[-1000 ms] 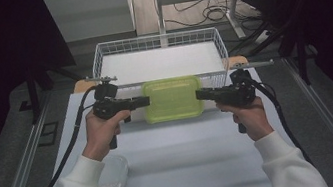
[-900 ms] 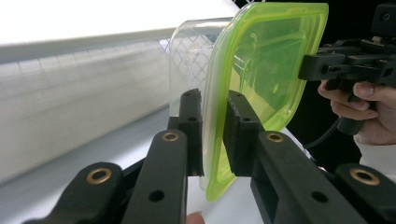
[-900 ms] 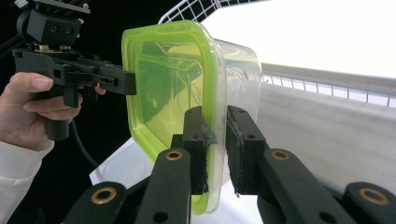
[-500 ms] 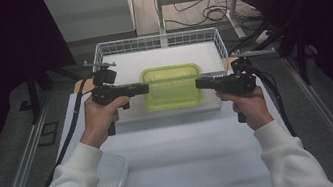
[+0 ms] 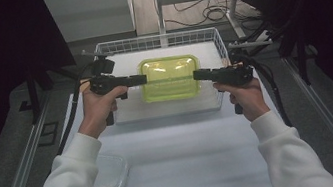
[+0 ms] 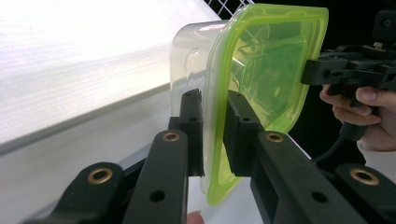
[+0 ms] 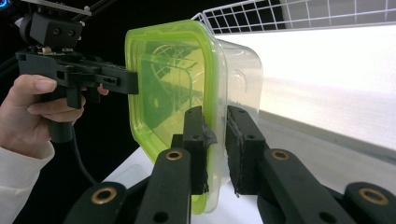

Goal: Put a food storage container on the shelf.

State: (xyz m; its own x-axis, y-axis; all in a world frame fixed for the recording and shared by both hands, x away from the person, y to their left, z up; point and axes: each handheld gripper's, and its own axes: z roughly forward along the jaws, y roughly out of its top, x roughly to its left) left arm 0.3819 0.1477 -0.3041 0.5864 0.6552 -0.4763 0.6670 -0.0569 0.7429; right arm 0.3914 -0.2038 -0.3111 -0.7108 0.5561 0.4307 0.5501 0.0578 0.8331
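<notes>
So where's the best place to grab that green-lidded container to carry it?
Grip the green-lidded container at its projecting lid rim on the two short ends, coming in level from either side. The rim is thin enough for jaws to pinch, as the left gripper and right gripper do.

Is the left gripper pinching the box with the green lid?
Touching. In the left gripper view, the left gripper has both black jaws pressed on the rim of the clear box with the green lid, one each side.
</notes>
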